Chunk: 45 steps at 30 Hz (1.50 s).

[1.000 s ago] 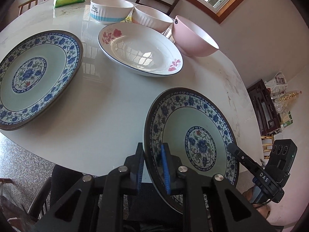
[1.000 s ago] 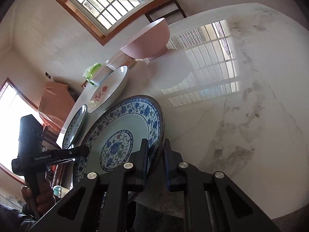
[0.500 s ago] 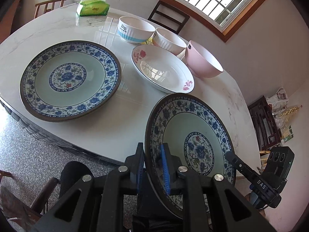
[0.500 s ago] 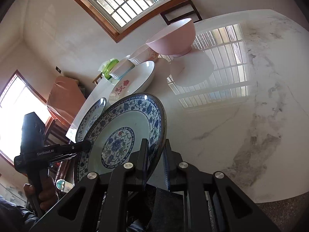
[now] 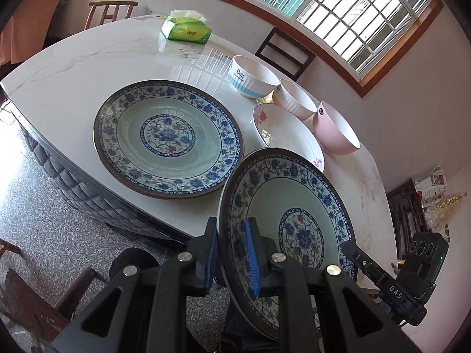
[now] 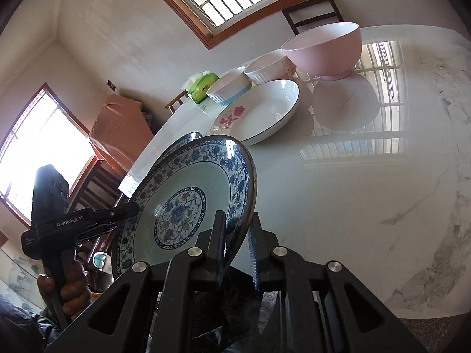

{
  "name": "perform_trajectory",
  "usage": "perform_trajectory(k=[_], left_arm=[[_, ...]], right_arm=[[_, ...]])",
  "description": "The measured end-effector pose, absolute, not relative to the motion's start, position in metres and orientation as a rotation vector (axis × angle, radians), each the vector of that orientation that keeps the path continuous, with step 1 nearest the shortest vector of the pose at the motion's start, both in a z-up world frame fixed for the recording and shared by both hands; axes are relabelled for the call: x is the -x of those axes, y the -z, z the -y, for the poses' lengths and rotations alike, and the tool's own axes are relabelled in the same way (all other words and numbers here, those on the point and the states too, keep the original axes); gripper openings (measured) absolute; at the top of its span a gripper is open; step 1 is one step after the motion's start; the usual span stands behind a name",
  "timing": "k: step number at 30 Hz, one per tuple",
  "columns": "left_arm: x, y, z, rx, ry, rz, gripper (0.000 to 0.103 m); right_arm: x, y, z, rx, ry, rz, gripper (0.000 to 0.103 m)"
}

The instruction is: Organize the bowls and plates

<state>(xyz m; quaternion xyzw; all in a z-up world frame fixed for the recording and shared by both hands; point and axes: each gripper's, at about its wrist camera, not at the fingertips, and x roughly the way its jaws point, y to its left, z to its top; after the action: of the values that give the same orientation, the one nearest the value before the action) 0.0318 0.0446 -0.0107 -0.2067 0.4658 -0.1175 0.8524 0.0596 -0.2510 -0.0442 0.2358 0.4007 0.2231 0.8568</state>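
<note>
The left tongs [image 5: 232, 253] are clamped on the near left rim of a round blue-and-white floral porcelain plate [image 5: 294, 220], one pad on its back and one on its face. The right tongs [image 6: 237, 253] grip the opposite rim of the same plate [image 6: 188, 206] in the same way. The plate is tilted and held in the air over the near edge of the white marble surface [image 5: 76, 67].

A second blue-and-white floral plate [image 5: 167, 138] of matching pattern lies flat on the surface, just to the left of the held one. Beyond the held plate sits a shallow white dish with red flowers and a dark rim [image 5: 288, 135]. A pink bowl [image 5: 335, 129] stands at its right, and a white ribbed bowl [image 5: 294, 100] and a white bowl with blue stripes [image 5: 253, 76] stand farther back. A green tissue pack [image 5: 187, 29] rests at the far side.
</note>
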Motion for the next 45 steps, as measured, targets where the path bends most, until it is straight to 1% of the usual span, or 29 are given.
perform_trajectory(k=[25,45], left_arm=[[-0.065,0.017,-0.126,0.460,0.089,-0.915,0.018],[-0.095,0.027,-0.151,0.447,0.017,-0.889,0.019]], right_arm=[[-0.108,0.033,0.161,-0.356,-0.569,-0.866,0.016],[-0.139,0.033,0.116,-0.286,-0.582,-0.880,0.017]])
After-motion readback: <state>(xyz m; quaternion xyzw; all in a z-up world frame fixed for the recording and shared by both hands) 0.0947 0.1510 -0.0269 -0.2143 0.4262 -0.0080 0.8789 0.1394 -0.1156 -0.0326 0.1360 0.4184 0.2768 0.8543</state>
